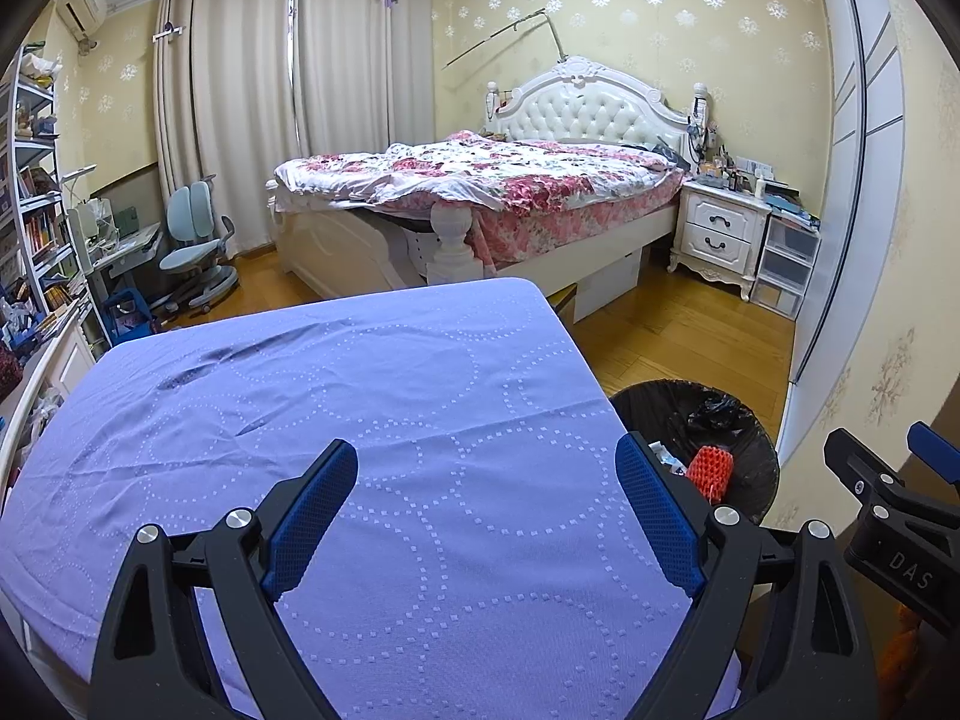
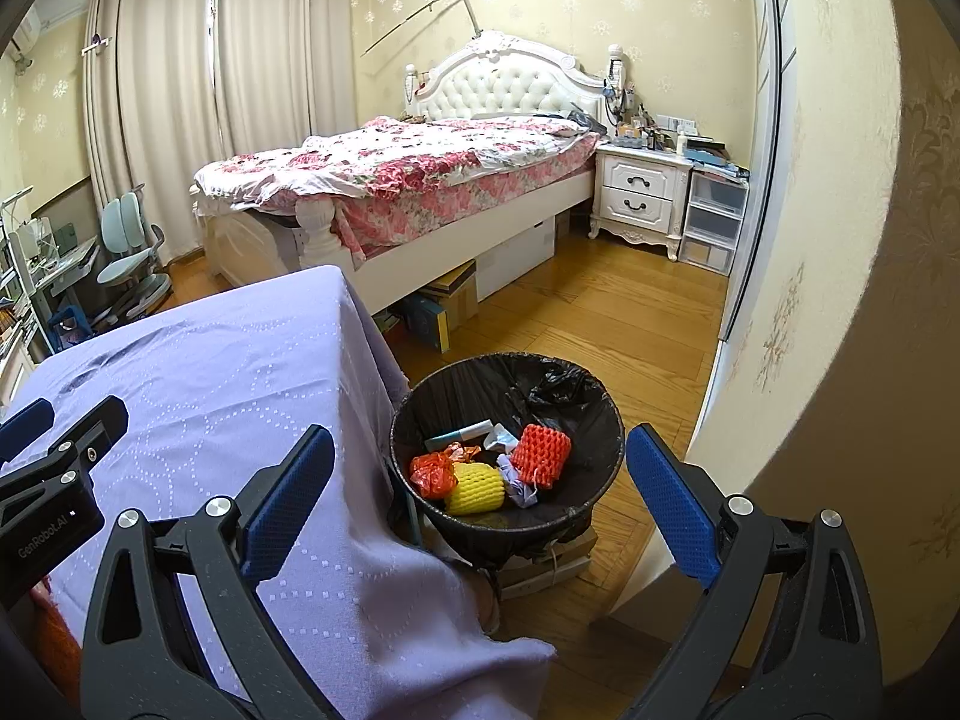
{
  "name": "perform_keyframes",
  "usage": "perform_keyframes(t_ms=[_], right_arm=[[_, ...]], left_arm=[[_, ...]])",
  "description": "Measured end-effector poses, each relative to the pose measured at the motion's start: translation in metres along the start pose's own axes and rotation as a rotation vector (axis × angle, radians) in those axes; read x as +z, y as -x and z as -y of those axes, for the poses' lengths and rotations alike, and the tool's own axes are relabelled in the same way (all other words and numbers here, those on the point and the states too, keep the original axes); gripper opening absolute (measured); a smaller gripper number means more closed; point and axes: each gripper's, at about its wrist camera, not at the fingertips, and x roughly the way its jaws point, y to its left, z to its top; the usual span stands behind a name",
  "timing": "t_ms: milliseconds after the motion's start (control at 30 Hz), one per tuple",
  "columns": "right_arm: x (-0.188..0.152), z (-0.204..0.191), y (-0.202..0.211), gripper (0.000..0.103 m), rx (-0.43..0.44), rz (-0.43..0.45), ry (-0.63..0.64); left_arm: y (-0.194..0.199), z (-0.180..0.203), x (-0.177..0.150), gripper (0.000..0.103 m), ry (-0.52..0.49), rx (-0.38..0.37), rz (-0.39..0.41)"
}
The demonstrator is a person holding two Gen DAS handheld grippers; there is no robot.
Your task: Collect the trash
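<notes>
R gripper [image 2: 480,498] is nearest the action: fingers spread wide, nothing between them, hanging above and just short of the bin [image 2: 606,420]. L gripper [image 1: 486,510] likewise splayed and empty, over the purple cloth [image 1: 360,420], w/ the bin off past its right finger.

Key relation: the trash is already inside the bin, ahead of and below the R fingers, so the R hand is the nearer one by a clear margin. In the bin, near to far: yellow foam net [image 2: 475,489] at the front, orange plastic bag [image 2: 433,474] touching its left side, a crumpled lilac-white scrap [image 2: 521,483] to its right, red foam net [image 2: 542,455] standing tilted, its long axis roughly up-down. Behind them, a teal tube or pen [image 2: 459,435] lies across, left to right. Black liner [image 2: 540,384] is bunched at the far rim.

No loose trash shows on the cloth, which looks bare apart from creases. Judging by that, collecting seems done or close to it; if anything's left, it's out of view.

Writing: "GenRobot.AI" on the L gripper body seen from the R cam; "DAS" on the R gripper body seen from the L cam.

Beyond: wood floor, floral bed [image 2: 420,180].
</notes>
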Motion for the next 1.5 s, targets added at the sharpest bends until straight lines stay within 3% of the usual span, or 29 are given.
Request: perform_keyframes(t_ms=[1500], right_arm=[[0.0015, -0.0021, -0.0008, 0.095, -0.003, -0.001, 0.003]], left_arm=[[0.0012, 0.0072, -0.0006, 0.087, -0.001, -0.011, -0.007]])
